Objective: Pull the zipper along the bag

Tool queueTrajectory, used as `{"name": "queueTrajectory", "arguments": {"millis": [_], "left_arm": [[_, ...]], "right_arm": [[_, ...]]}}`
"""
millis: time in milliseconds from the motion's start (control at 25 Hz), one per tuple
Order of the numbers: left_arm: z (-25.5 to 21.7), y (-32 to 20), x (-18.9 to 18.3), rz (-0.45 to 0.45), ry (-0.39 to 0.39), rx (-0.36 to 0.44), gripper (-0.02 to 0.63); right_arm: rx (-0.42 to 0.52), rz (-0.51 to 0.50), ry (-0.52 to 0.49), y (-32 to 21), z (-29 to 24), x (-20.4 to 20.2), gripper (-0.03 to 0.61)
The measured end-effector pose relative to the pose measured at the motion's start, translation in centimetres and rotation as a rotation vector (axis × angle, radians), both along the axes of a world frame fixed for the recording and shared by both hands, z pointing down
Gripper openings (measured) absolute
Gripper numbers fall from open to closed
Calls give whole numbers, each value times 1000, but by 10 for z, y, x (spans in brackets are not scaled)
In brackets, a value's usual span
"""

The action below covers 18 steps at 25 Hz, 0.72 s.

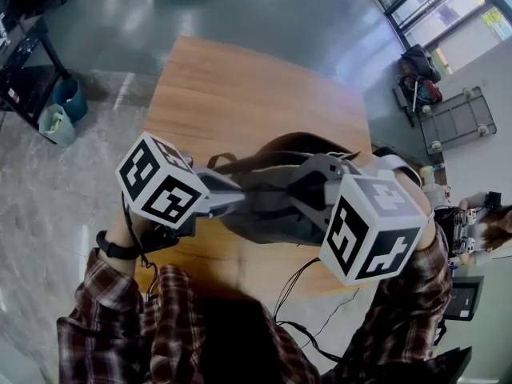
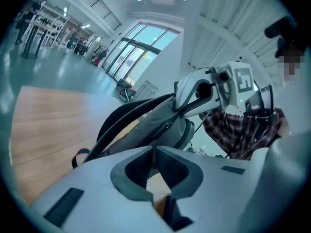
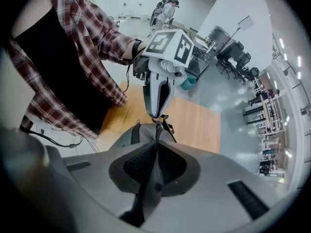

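Note:
A grey bag [image 1: 268, 214] with black straps lies on the wooden table [image 1: 240, 86], near its front edge. My right gripper [image 1: 290, 192] comes in from the right and is shut on a fold of the bag's grey fabric, which runs between the pads in the right gripper view [image 3: 156, 147]. My left gripper [image 1: 240, 201] reaches in from the left, its tip at the bag's [image 3: 141, 137] other end by a black strap [image 3: 167, 125]. Its jaws [image 2: 154, 152] are shut; nothing shows between them. The bag [image 2: 146, 125] rises beyond them, with the right gripper [image 2: 181, 107] on top.
Two bins [image 1: 60, 118] and a dark bench [image 1: 24, 62] stand on the floor to the left. A wheeled cart [image 1: 456, 118] and a bag [image 1: 420, 74] sit far right. Cables [image 1: 312, 314] hang off the table's front edge. A person [image 1: 484, 222] sits at right.

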<state>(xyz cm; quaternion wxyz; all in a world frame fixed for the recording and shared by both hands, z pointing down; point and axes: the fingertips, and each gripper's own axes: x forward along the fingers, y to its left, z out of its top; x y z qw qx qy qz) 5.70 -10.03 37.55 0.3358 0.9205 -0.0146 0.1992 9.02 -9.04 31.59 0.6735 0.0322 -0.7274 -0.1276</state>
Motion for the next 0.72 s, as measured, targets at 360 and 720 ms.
{"name": "queueTrajectory", "arguments": {"millis": [360,720], "left_arm": [[-35,1,17,90,65,125,84],[-21,6,21,210,32,82,83]], "right_arm": [[-14,4,-11,3,1,-3,29],[-57,-8,-28,12,2,-7,29]]}}
